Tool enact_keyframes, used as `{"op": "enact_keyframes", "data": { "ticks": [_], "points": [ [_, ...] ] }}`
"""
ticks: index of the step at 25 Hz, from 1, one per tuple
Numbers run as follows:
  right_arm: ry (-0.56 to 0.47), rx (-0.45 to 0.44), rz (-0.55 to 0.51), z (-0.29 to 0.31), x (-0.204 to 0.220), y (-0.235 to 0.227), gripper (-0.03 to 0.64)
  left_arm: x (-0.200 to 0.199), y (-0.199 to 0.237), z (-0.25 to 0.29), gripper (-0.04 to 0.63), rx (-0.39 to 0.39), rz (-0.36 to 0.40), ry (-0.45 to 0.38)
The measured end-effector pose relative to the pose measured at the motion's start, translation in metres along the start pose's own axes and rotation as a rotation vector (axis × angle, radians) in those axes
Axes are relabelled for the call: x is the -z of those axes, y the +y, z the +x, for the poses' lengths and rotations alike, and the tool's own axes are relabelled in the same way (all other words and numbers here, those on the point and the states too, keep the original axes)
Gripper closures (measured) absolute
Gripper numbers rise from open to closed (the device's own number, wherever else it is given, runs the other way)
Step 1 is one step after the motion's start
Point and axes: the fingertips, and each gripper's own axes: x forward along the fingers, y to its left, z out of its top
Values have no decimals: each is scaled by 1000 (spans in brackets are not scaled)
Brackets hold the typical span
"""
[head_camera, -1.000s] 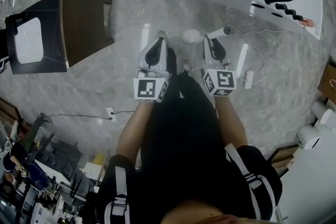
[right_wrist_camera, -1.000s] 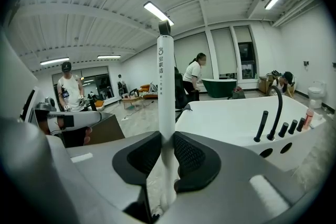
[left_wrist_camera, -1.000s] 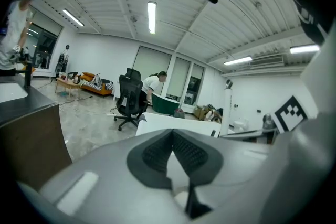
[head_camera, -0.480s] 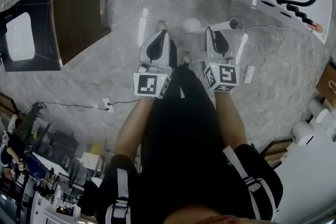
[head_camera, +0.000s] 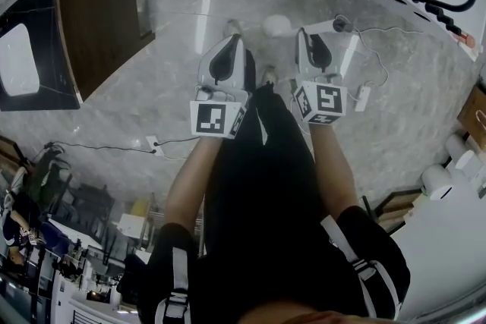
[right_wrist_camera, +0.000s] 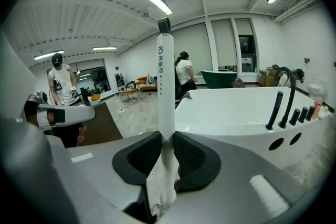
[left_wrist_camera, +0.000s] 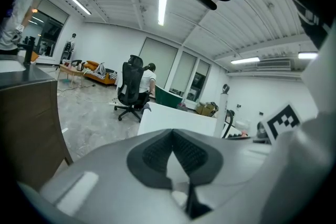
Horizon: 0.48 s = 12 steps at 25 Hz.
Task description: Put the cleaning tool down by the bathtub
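White cylindrical plastic cleaning tool (right_wrist_camera: 166, 81) with a black end, its handle clamped between the pads of the right gripper (right_wrist_camera: 167, 138) and rising past the jaw tips. It hangs over the grey marble floor (head_camera: 152, 110), near the white glossy bathtub (right_wrist_camera: 231, 107). The left gripper (left_wrist_camera: 172, 134) has its jaws together, holding nothing.

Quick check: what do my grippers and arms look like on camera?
The left gripper and right gripper are grey-white with dark ribbed pads; each carries a white cube with black square markers. Short black sleeves with white stripes.
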Motion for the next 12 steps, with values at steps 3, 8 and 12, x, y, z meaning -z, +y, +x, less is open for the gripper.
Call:
{"op": "enact_keyframes", "data": {
  "ticks": [3, 8, 12],
  "points": [
    [14, 0, 0, 15, 12, 1, 535, 10, 9, 9, 586, 3, -3, 12],
    [32, 6, -6, 39, 31, 1, 535, 26, 23, 23, 586, 8, -15, 26],
    [37, 12, -1, 58, 43, 0, 535, 36, 36, 35, 586, 10, -13, 27]
  ]
}}
